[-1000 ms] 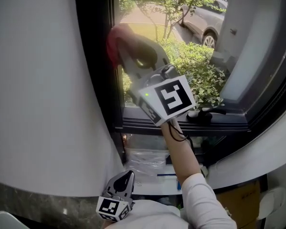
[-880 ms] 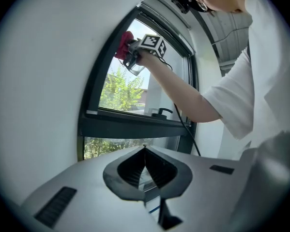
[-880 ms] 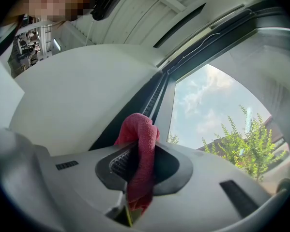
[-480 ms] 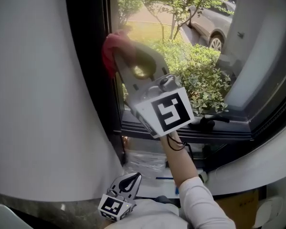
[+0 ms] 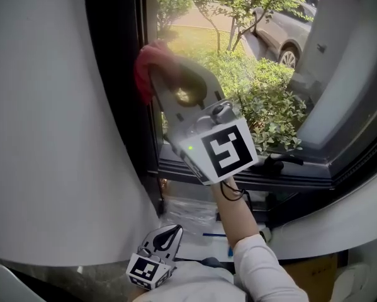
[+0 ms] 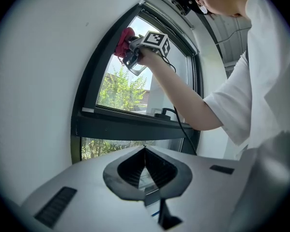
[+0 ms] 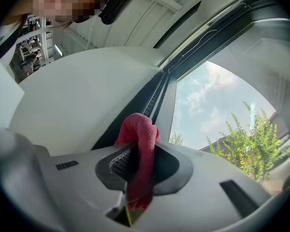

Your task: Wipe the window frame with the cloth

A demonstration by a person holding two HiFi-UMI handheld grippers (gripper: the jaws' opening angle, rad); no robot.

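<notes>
Right gripper [image 5: 157, 74], raised, pinches the red cloth [image 5: 143, 67] and holds it against the dark window frame [image 5: 116, 87] at the pane's left edge; left gripper [image 5: 170, 233] hangs low and near, jaws pressed together, empty.

Strong daylight is admitted through the window pane [image 5: 251, 74], and the lawn beyond is bleached to a yellowish glare at 12 o'clock in the head view, while the window frame [image 5: 112, 74] is rendered almost black against it. Both gripper views are bowed by heavy fisheye distortion and ringed by a dark vignette. The white wall [image 5: 43, 137] is softly and evenly lit, and the cloth [image 7: 141, 144] is shown sharp.
</notes>
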